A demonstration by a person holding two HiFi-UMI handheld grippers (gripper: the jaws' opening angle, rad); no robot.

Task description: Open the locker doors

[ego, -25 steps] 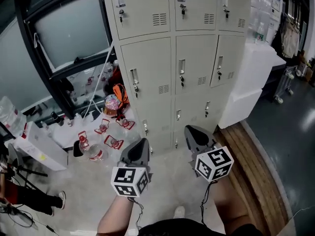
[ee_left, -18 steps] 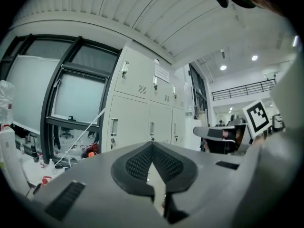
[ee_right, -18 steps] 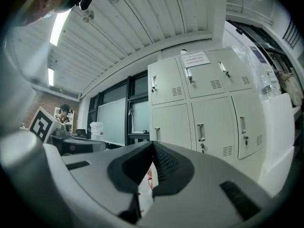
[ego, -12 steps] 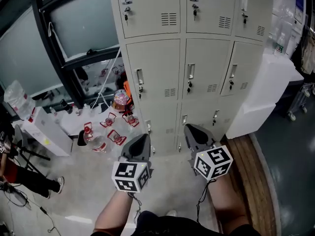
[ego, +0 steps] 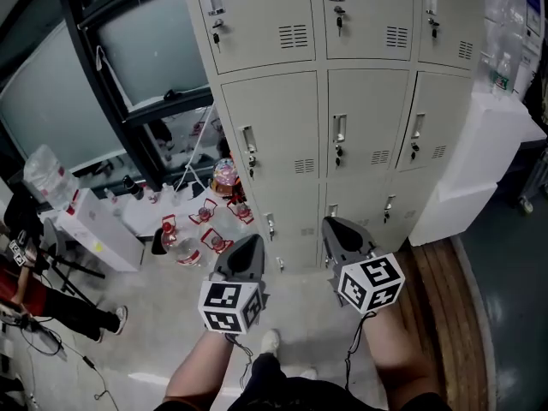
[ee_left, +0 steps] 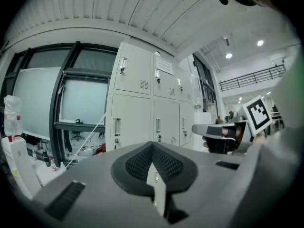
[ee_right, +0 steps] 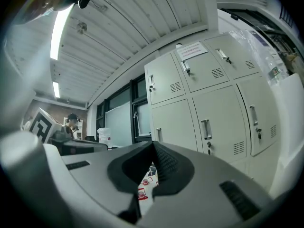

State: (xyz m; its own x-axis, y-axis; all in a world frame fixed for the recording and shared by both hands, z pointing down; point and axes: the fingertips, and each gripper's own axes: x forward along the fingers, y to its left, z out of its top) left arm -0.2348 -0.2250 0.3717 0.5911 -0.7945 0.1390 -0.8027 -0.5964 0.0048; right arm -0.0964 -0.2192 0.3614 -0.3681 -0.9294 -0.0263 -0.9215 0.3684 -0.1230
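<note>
A beige bank of lockers [ego: 368,84] stands ahead, three columns wide, and every door in view is closed. Each door has a metal handle [ego: 249,141] with a small key lock below. My left gripper [ego: 248,245] is held low before the left column, short of the doors, shut and empty. My right gripper [ego: 336,226] hovers before the middle column, also shut with nothing in it. In the left gripper view the left gripper [ee_left: 152,148] points level at the lockers [ee_left: 142,108], with the right gripper [ee_left: 213,129] beside it. In the right gripper view the right gripper [ee_right: 153,148] faces the lockers [ee_right: 213,113].
Water bottles with red labels [ego: 184,247] and a white box [ego: 94,229] lie on the floor at the left, under a black-framed window [ego: 128,58]. White foam blocks [ego: 479,152] stand right of the lockers, above a wooden platform [ego: 445,298]. A person [ego: 34,306] sits at the far left.
The lockers have come closer and shifted right in the head view as both grippers moved towards them. A foot now shows below. Both grippers stayed shut.
</note>
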